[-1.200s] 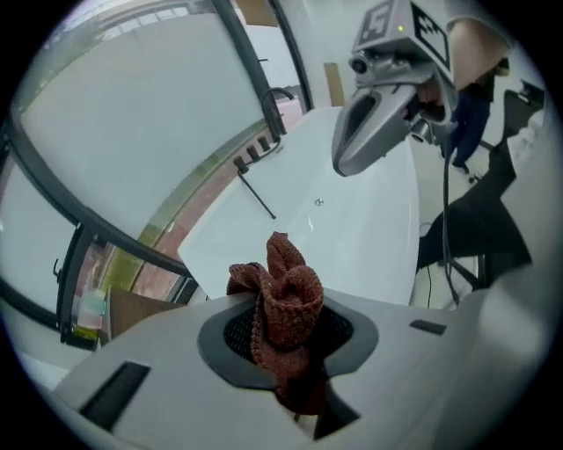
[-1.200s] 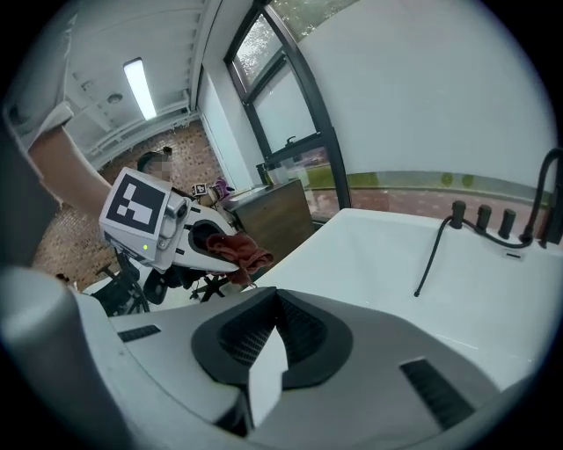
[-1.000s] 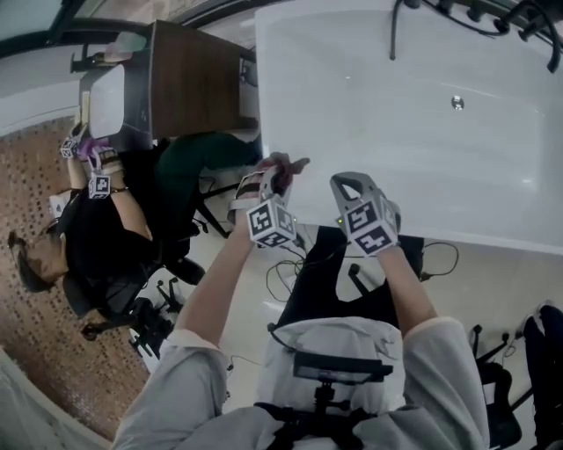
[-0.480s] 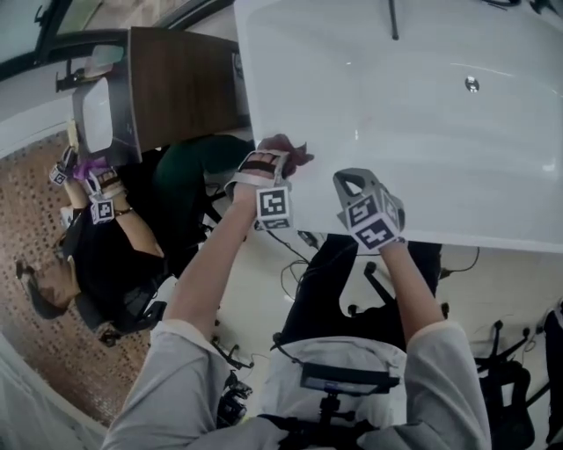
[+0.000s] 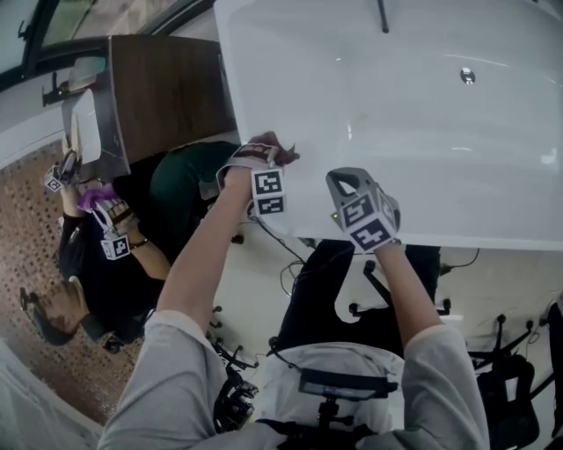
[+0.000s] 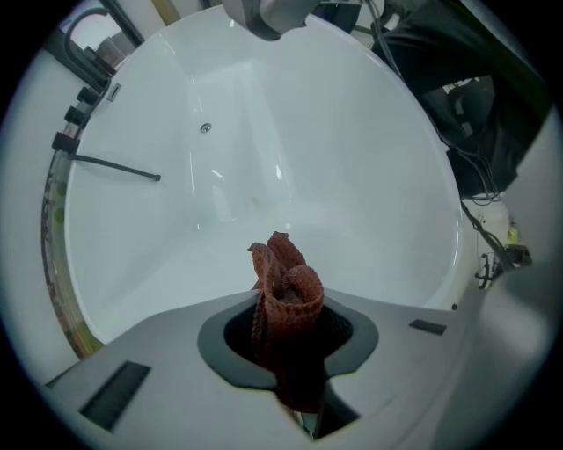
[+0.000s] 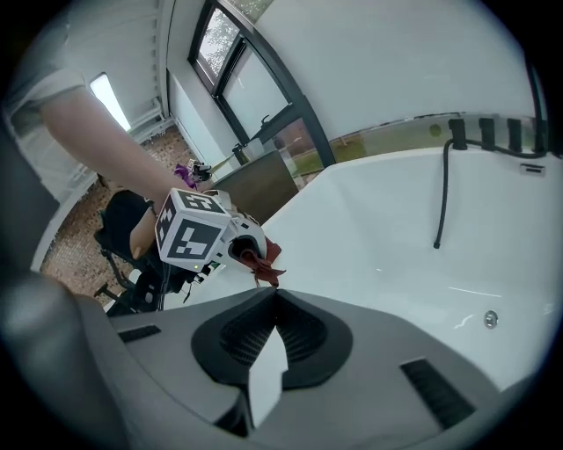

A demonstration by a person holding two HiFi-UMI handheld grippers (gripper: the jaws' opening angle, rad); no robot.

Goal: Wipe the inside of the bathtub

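A person leans over the near rim of a glossy white bathtub [image 5: 422, 141], a two-jaw tool in each hand. The left gripper [image 6: 288, 308] is clamped on a crumpled reddish-brown knitted cloth [image 6: 283, 268], whose folds stand up out of the jaws and point into the basin. Seen from above, that cloth sits at the near left corner of the tub, just over the rim; whether it touches the enamel cannot be told. The right gripper [image 7: 273, 297] hovers beside it along the same near rim, its jaws pressed together on nothing, only white tub showing past their tips. From the right gripper's side, the left tool's marker cube and the cloth hang just above the tub's sloping left end. Toward the far side of the basin lie a small round metal drain [image 5: 468, 76] and a thin black hose [image 5: 383, 15] that drops over the far rim. A dark brown wooden cabinet [image 5: 171, 88] stands against the tub's left end, and beyond it a second person in black [image 5: 97, 264] sits on the floor side with marker cubes at the hands. Black cables [image 5: 286, 272] trail across the pale floor below the rim.
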